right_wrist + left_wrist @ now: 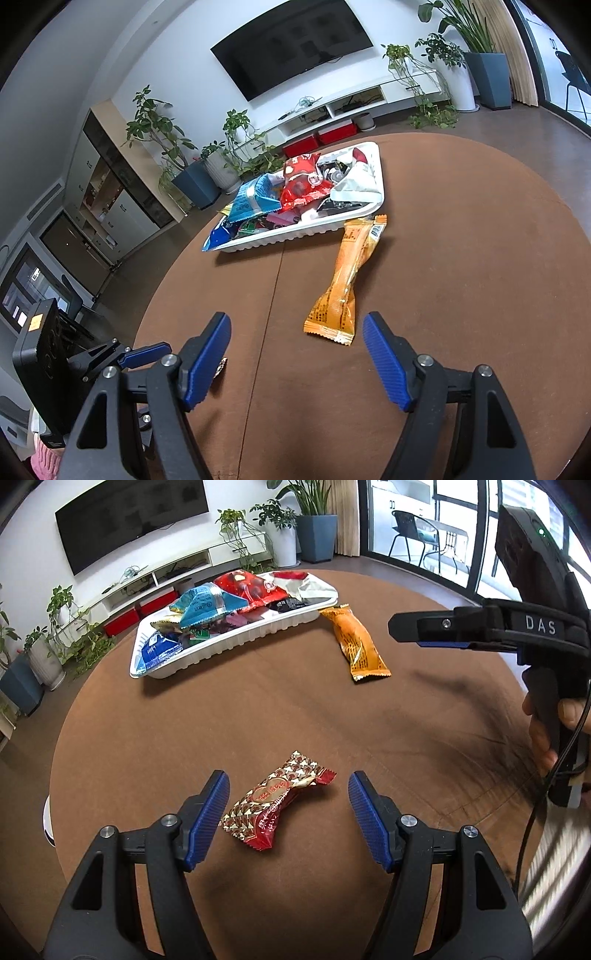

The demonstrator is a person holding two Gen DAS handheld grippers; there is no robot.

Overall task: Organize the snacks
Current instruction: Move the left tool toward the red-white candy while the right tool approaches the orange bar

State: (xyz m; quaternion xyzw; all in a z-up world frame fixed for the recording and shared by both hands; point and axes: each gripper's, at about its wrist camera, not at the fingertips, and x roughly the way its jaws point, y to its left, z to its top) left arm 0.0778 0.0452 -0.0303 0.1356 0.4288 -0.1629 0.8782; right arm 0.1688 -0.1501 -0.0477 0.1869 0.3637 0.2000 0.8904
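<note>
Left gripper [288,805]: jaws stood apart, blue pads on either side of a red candy, not pressing on it.
Red candy [275,801]: lay flat on the brown table, between the left pads, clear of both; red wrapper with a white and gold pattern.
Right gripper [297,354]: jaws stood wide, nothing between the pads; it pointed down at the table short of the orange bar.
Hand [546,731]: gripped the handle of the right gripper, seen at the right edge of the left view.
Orange bar [345,273]: long orange packet, flat on the table, near end just beyond the right gripper's tips, far end touching or nearly touching the tray's near corner.
Table [258,709]: round, brown top.
Tray [295,234]: white, ribbed wall, on the far part of the table, heaped with packets.
Tray contents: blue packet [255,201], red packet [303,184], white packet [356,184], smaller ones underneath, unclear.
Background: dark television [295,44] on the wall.
</note>
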